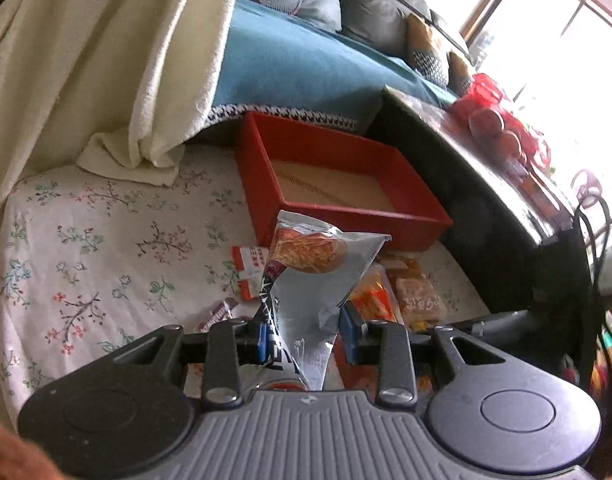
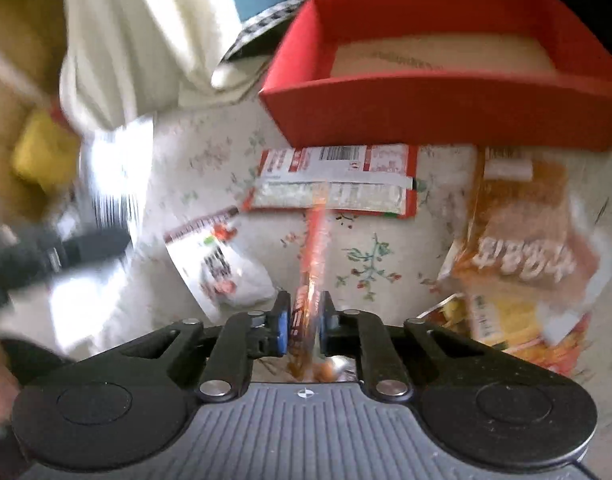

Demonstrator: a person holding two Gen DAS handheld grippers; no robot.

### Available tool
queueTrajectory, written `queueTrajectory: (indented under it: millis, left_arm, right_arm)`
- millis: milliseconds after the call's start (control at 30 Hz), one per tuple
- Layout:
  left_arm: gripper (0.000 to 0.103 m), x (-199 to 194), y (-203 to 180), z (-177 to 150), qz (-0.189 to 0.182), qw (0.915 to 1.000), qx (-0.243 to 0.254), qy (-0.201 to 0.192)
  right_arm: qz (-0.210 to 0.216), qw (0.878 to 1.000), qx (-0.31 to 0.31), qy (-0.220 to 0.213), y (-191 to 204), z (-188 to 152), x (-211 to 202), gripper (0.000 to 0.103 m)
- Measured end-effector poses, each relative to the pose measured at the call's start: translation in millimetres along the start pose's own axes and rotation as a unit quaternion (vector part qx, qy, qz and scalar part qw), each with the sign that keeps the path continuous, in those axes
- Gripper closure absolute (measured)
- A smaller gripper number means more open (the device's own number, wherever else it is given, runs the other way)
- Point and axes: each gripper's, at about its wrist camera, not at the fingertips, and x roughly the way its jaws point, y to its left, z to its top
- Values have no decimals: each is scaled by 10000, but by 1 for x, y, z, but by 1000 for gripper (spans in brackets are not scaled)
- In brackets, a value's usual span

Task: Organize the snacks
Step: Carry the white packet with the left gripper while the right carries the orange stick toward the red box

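Note:
My left gripper (image 1: 306, 336) is shut on a silver snack pouch (image 1: 310, 276) with a noodle picture, held up in front of the red box (image 1: 386, 236). In the right wrist view my right gripper (image 2: 304, 322) is shut on a thin orange-red snack packet (image 2: 316, 240), seen edge-on and pointing toward the red box (image 2: 426, 108). The red box has a bare tan floor. On the floral cloth lie a red and white packet (image 2: 338, 180), a white packet (image 2: 222, 264) and orange snack bags (image 2: 522, 240). A small purple packet (image 1: 218, 314) lies left of my left gripper.
A cream blanket (image 1: 106, 60) hangs at the left, over a blue sofa cover (image 1: 298, 64). A dark table (image 1: 486, 184) with red items stands to the right of the box. The left gripper's blurred arm (image 2: 58, 252) crosses the left of the right wrist view.

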Motion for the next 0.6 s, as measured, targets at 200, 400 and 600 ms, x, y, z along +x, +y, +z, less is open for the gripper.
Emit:
queueTrajectory:
  millis: [200, 400, 600]
  left_arm:
    - [76, 8, 4, -1, 108, 9998, -87, 149]
    - [76, 14, 4, -2, 144, 9996, -74, 238]
    - [76, 12, 4, 2, 128, 9998, -117, 120]
  right_arm:
    - [734, 9949, 695, 55, -26, -3, 8, 88]
    - [1175, 9864, 1147, -55, -39, 1, 7, 88]
    - [1433, 9817, 1188, -400, -42, 10, -7, 88]
